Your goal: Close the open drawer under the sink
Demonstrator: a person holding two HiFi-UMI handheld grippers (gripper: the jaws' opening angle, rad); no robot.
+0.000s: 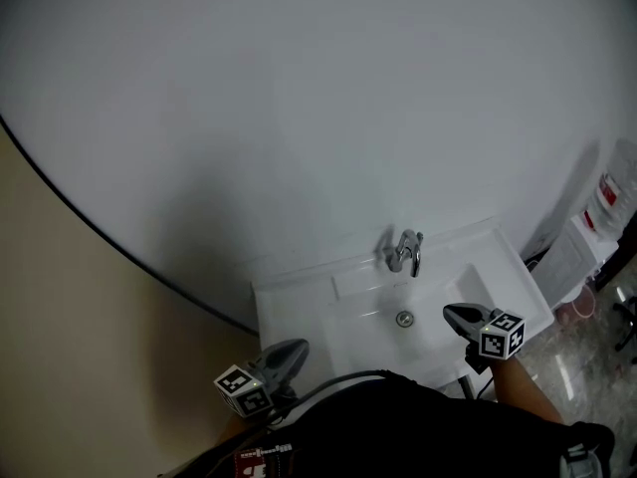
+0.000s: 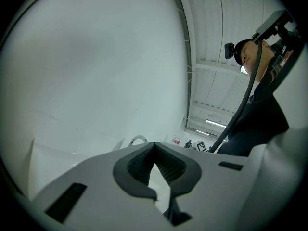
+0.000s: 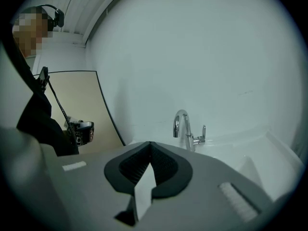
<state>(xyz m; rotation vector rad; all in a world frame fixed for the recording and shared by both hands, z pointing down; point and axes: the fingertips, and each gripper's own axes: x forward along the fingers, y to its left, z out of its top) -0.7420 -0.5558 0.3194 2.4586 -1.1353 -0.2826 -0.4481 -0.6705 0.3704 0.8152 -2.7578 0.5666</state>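
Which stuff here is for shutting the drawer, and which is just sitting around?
For the job: left gripper, right gripper, sink. The drawer under it is out of sight.
Just there: faucet, drain, wall.

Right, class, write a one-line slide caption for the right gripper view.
Shut right gripper, empty, facing the white sink and its chrome faucet.

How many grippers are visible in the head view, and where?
2. The left gripper is at the sink's front left corner; the right gripper is over the sink, right of its drain. None seems hidden.
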